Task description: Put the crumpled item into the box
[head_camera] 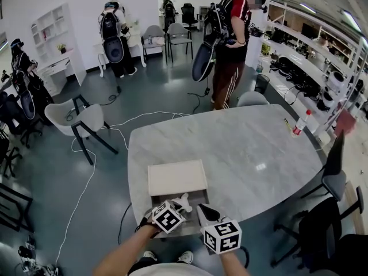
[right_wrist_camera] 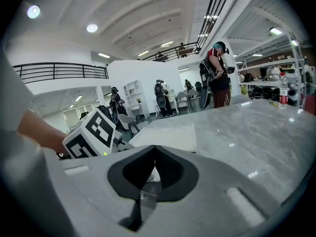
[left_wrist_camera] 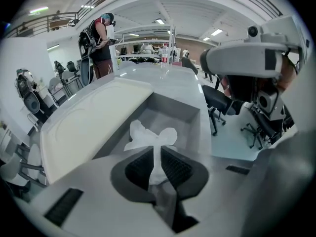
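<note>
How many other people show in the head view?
4 people: one at the left edge, one by the shelf, one far back by the chairs, one in red beyond the table. Others may be hidden.

The white crumpled paper is pinched between the left gripper's jaws. It fans out past their tips, over the open grey box.
</note>
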Available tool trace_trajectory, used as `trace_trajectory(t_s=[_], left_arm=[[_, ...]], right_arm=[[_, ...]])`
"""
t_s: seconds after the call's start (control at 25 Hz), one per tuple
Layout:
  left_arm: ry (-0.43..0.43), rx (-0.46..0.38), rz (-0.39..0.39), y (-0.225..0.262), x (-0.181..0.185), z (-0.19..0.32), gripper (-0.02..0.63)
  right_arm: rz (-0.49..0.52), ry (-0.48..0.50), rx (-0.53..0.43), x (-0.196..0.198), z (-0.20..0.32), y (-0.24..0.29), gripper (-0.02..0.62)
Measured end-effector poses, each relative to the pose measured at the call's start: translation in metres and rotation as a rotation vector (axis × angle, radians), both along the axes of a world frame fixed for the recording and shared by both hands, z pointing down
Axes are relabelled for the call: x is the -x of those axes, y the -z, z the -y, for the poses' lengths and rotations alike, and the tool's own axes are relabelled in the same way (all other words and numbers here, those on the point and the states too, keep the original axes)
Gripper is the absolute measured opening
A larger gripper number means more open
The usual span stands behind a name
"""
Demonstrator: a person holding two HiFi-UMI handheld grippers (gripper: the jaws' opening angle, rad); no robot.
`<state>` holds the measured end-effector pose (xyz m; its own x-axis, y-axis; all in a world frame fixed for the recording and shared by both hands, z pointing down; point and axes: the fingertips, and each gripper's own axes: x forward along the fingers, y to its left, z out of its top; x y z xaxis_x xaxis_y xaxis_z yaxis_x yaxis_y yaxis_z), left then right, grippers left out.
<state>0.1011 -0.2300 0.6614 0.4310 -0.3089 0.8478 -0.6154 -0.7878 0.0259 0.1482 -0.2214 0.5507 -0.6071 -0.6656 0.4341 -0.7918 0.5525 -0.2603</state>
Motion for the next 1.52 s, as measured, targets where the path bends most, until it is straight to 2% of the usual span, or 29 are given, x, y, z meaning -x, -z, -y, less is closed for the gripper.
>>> trace_trajectory(t_s=[0.56,0.8,1.04,1.52], left_arm=[[0.003,-0.039,-0.066,0.020,0.011,-0.005,0.021],[0.017,-0.099,-0.153,0.046,0.020,-0.007,0.023],[0.063,-0.180,-0.254,0.081,0.040,-0.007,0.021],[0.165,-0.286,-0.454,0.144,0.086,-0.017,0.021]], right_arm=[[-0.013,-0.059,-0.008,0.006,-0.007,0.008,0.005],[-0.027,-0.080,-0.027,0.024,-0.011,0.017,0.005],[-0.040,-0.095,-0.051,0.044,-0.016,0.032,0.005],[-0.040,-0.127,-0.124,0.082,-0.031,0.064,0.005]])
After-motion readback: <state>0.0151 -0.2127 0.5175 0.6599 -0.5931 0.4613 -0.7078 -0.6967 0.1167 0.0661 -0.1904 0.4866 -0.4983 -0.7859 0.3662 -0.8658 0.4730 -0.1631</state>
